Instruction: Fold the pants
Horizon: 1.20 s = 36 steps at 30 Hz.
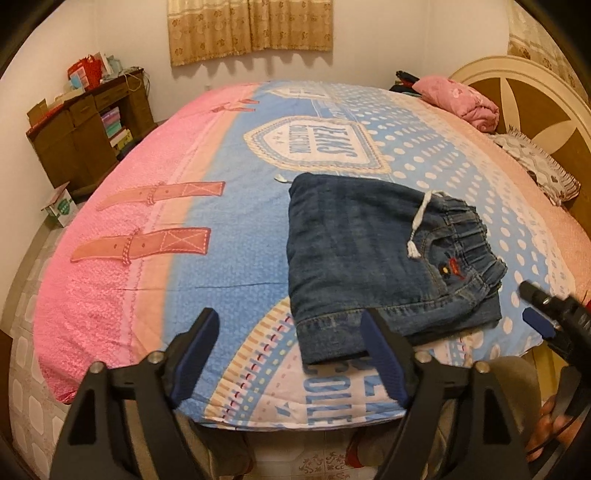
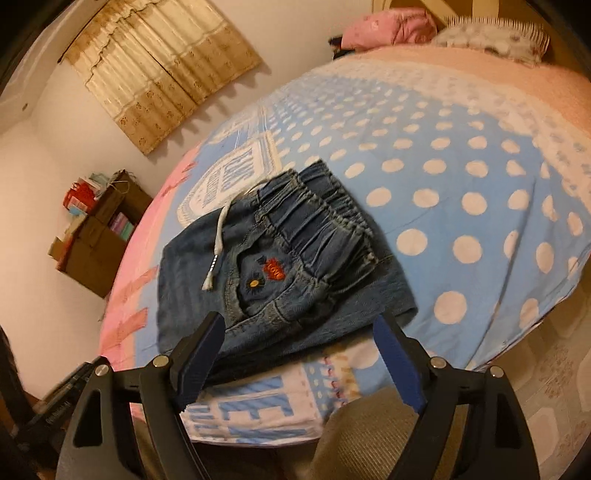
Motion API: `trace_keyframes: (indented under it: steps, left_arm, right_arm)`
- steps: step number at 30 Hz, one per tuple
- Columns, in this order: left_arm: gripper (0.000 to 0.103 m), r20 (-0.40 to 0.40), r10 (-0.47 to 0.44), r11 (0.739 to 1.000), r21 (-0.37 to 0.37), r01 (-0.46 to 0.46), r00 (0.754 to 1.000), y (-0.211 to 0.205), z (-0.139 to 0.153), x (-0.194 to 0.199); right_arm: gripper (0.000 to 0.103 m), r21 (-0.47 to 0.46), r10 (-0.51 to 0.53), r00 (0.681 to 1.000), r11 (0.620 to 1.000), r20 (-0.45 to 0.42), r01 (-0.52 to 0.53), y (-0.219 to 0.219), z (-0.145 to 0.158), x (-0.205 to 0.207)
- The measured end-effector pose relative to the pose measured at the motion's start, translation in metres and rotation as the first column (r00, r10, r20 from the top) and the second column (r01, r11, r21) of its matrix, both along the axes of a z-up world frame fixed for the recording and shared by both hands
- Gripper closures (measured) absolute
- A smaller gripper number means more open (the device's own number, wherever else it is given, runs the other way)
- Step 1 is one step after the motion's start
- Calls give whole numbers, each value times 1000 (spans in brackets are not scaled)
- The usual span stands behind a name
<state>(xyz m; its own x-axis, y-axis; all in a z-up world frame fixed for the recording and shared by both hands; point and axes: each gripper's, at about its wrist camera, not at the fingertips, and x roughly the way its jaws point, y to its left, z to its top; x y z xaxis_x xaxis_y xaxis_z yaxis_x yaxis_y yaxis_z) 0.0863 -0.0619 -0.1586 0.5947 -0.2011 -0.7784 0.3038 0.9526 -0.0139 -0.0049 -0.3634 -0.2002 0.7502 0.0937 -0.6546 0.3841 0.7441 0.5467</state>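
Warm, yellowish indoor light from overhead, fairly dim. Curtain [image 1: 250, 27] casts a scalloped shadow on the wall below it. Strong fisheye bend w/ black vignette at corners in both views. Right wrist view is smeared w/ motion blur, esp. the bed's [image 2: 461, 166] far edge; left wrist view sharper.

Folded denim pants [image 1: 373, 258] lie near the bed's [image 1: 122, 295] front edge, waistband rightward, white drawstring [image 1: 417, 229] across them. The left gripper [image 1: 291, 347] hangs wide-jawed, nothing between; the right gripper [image 1: 532, 306] hovers just beside the waistband.
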Motion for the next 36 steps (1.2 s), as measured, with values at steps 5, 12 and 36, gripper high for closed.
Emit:
trace_keyframes:
  steps: [5, 12, 36]
  left_arm:
    - [20, -66, 36, 994, -99, -43, 997, 12, -4, 49]
    - [20, -196, 76, 989, -111, -99, 978, -8, -37, 110]
    - [6, -386, 86, 970, -177, -165, 918, -23, -101, 150]
  right_arm:
    - [19, 47, 30, 1000, 998, 0, -30, -50, 0, 22]
    - [19, 141, 13, 1000, 990, -18, -10, -110, -29, 59]
    - [5, 68, 169, 967, 985, -191, -159, -52, -61, 136]
